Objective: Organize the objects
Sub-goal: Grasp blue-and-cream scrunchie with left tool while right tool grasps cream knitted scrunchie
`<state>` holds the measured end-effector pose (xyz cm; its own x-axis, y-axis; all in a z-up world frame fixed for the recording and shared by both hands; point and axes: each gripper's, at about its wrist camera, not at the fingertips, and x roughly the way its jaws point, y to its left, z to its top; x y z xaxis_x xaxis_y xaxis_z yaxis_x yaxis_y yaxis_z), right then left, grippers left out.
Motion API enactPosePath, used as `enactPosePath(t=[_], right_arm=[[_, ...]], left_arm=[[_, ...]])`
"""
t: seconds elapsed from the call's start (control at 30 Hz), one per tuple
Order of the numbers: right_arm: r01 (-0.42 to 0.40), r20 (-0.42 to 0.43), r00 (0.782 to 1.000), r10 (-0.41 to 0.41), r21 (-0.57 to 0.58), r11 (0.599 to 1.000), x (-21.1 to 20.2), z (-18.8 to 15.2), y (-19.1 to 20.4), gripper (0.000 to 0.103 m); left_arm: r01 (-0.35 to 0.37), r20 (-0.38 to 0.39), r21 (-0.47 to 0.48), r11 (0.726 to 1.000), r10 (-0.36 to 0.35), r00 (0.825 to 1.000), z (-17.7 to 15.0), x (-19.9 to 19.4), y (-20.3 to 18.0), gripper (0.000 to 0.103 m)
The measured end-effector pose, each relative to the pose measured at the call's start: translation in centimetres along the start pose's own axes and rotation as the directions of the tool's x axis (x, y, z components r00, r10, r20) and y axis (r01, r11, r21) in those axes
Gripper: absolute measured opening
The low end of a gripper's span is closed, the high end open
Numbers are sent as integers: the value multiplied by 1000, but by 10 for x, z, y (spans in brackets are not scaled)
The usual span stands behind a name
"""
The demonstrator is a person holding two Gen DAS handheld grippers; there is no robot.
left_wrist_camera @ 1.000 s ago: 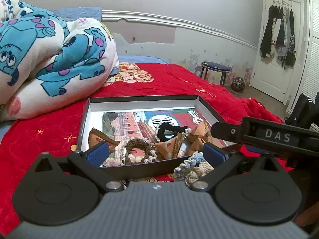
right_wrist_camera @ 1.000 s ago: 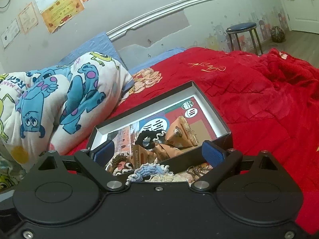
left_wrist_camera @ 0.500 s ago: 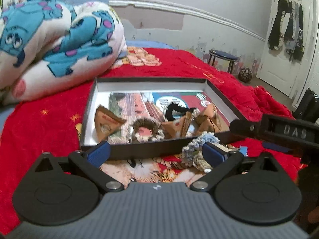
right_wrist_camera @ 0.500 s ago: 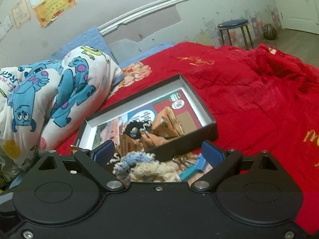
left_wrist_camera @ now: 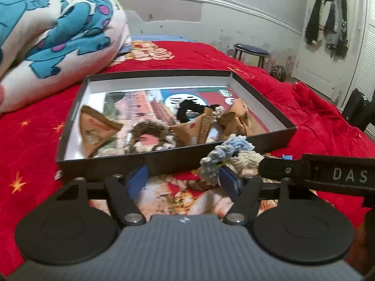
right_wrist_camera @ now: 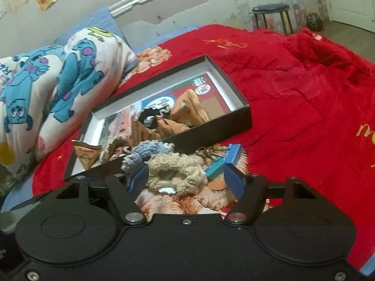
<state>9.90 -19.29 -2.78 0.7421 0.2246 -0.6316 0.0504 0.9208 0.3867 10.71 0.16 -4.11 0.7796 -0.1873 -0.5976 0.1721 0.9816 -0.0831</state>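
A black shallow box [left_wrist_camera: 164, 164] [right_wrist_camera: 211, 131] lies on the red bedspread and holds brown paper packets [left_wrist_camera: 98, 126], a black scrunchie [left_wrist_camera: 187, 110] and a brown scrunchie [left_wrist_camera: 147, 131]. In front of the box lie a blue scrunchie [left_wrist_camera: 229, 149] [right_wrist_camera: 145, 154], a beige scrunchie [right_wrist_camera: 178, 173], blue binder clips [right_wrist_camera: 232, 154] and a key ring [right_wrist_camera: 206, 151]. My left gripper [left_wrist_camera: 184, 180] is open and empty just short of the box's near wall. My right gripper [right_wrist_camera: 185, 179] is open with its jaws on either side of the beige scrunchie, not closed on it.
A folded cartoon-monster blanket [left_wrist_camera: 51, 32] is piled to the left of the box. A blue stool [left_wrist_camera: 250, 51] stands by the far wall. Clothes hang on a white door [left_wrist_camera: 328, 28] at the right. The red bedspread [right_wrist_camera: 304, 98] stretches to the right.
Both grippers have pulled back from the box and dropped lower. The scrunchies and clips in front of the box have come into full view between the right fingers.
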Motion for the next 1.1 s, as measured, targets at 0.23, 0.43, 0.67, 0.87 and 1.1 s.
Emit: enactPosePath(t=[0.23,0.43,0.67,0.87,1.1], right_arm=[[-19,-41,999,21,49,999,17,2,-4,60],[-23,-57,998,25,46,999,24,0,-1,50],[-41,-57,997,43,49,998,23,1,2,29],[-42,-54,997,46,83,996,19,1,-3,15],[-57,-38,997,64,164,985,11,4,-15,14]], left_arm=[[5,-4,16,1000,-4,1000,-5,12,-6,29],[8,3,53,999,-8,1000,-6,14,-13,15],[-10,15,38,999,9,1000,-8,13,-13,44],[6,-3,15,1000,-6,1000,-9,17,-12,55],[2,5,9,1000,-2,1000,-12,19,-19,69]])
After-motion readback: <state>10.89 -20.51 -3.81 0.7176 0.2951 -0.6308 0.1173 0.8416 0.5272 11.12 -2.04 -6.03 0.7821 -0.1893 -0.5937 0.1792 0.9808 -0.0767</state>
